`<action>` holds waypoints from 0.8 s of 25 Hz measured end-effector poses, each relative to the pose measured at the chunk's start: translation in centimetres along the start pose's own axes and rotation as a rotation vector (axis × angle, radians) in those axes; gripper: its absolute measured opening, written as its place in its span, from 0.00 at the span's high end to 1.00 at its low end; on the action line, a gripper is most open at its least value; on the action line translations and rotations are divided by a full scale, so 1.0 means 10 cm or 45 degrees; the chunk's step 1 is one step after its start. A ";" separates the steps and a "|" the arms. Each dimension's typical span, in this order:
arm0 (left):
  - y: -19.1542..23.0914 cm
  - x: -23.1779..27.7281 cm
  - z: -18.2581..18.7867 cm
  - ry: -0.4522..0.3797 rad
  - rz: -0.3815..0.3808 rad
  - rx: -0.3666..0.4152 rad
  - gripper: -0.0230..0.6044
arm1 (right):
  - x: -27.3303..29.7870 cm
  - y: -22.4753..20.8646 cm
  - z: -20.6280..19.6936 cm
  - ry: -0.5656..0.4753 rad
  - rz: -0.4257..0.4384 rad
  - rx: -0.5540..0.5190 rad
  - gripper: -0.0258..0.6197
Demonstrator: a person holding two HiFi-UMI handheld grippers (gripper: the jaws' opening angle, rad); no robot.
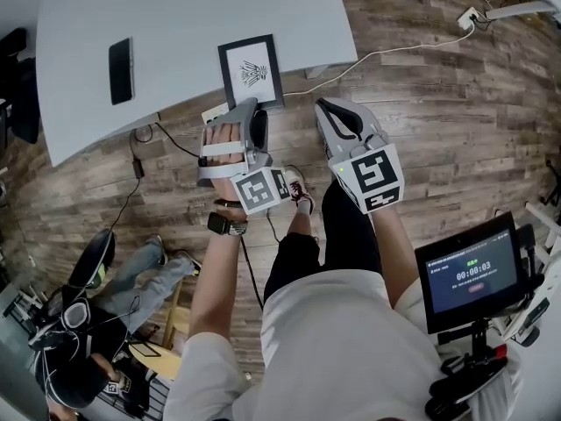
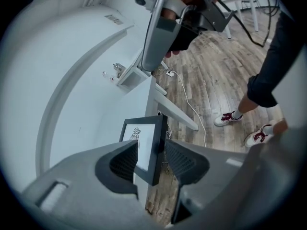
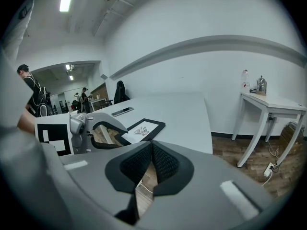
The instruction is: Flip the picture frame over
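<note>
Between wide-open jaws of left gripper (image 2: 152, 151): picture frame (image 1: 251, 70) edge, not pinched yet; beside it, right gripper (image 3: 151, 150) closed, empty.

Picture frame (image 1: 251, 70) on table (image 1: 175, 24) at near edge, phone (image 1: 121, 70) well left; left gripper (image 1: 252, 110) just before it, right gripper (image 1: 326, 106) further right

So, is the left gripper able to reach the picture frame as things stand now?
Probably yes. The left gripper has its jaws open, and the picture frame lies face up at the near edge of the table, with its rim showing between them. Nothing seems to block the way.
</note>
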State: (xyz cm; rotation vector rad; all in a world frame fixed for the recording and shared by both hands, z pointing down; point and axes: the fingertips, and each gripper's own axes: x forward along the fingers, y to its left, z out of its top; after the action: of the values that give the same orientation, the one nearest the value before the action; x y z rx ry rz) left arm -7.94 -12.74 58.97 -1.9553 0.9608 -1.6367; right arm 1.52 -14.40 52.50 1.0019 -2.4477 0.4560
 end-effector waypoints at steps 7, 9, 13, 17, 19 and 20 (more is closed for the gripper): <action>0.03 0.01 0.01 -0.005 0.049 0.076 0.68 | -0.02 -0.01 -0.01 -0.009 0.010 0.026 0.95; 0.07 0.01 0.03 -0.002 0.069 0.074 0.68 | -0.03 -0.02 0.01 -0.015 0.019 0.066 0.95; 0.13 0.00 0.06 -0.007 0.099 0.079 0.68 | -0.04 0.00 0.05 -0.025 0.026 0.104 0.95; 0.15 0.02 0.07 -0.002 0.120 0.092 0.68 | -0.03 0.04 0.06 -0.030 0.035 0.113 0.95; 0.14 0.04 0.07 0.003 0.126 0.094 0.68 | -0.02 0.05 0.05 -0.028 0.039 0.113 0.95; 0.13 0.04 0.07 0.005 0.130 0.089 0.68 | -0.02 0.05 0.04 -0.026 0.041 0.112 0.95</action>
State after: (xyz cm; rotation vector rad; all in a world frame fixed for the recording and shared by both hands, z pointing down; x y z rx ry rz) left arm -7.55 -14.03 58.17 -1.8273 0.9752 -1.5957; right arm 1.18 -14.10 51.96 1.0080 -2.4842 0.5714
